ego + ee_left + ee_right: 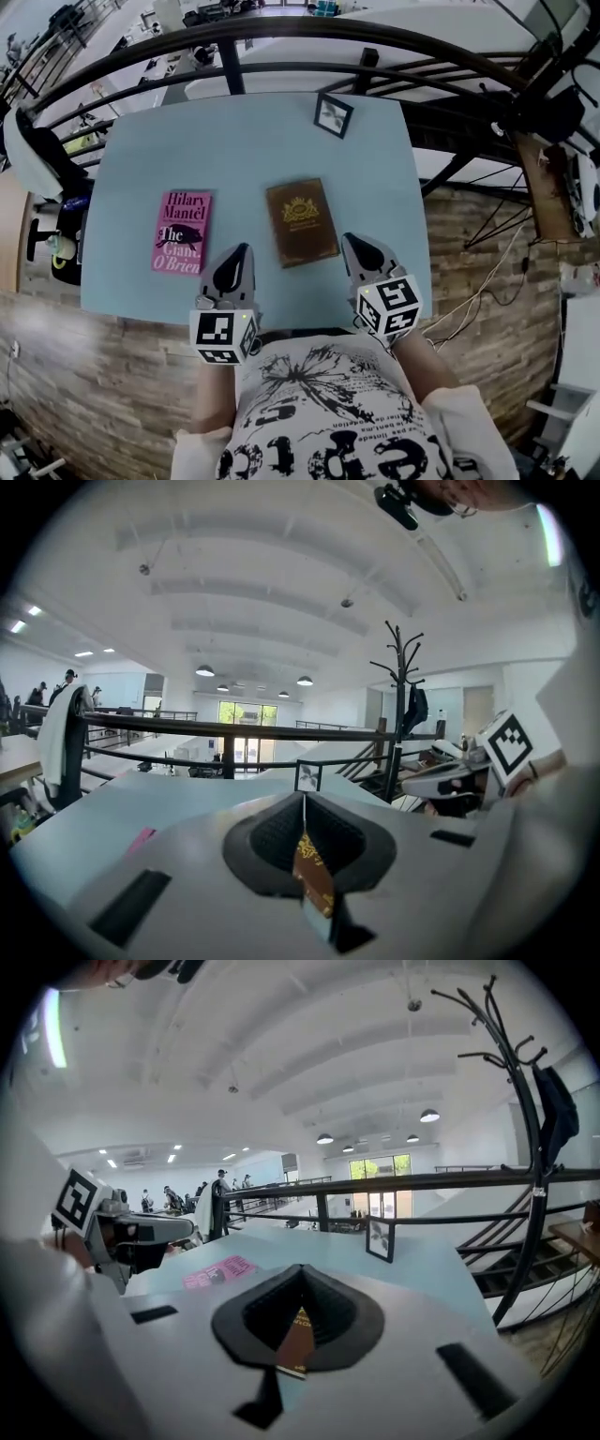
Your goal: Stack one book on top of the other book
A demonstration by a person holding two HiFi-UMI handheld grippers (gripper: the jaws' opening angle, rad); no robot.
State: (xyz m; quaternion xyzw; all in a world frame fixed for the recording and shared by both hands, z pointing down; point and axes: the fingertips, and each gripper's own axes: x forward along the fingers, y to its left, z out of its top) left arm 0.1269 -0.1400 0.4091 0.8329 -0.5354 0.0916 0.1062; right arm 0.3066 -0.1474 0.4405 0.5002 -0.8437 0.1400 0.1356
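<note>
Two books lie flat and apart on the light blue table [253,141]. The pink book [182,232] is on the left, the brown book [302,221] with a gold emblem at the middle. My left gripper [242,249] hovers near the front edge between the two books, shut and empty. Just right of the brown book's near corner is my right gripper [350,240], also shut and empty. In the left gripper view the closed jaws [303,803] point toward the brown book [312,874]. The right gripper view shows shut jaws [302,1274], the brown book [298,1340] and the pink book [217,1272].
A small black picture frame [334,114] stands at the table's far side, right of centre. A dark curved railing [281,37] runs behind the table. A brick-pattern floor lies around it. A coat stand [398,705] rises to the right beyond the table.
</note>
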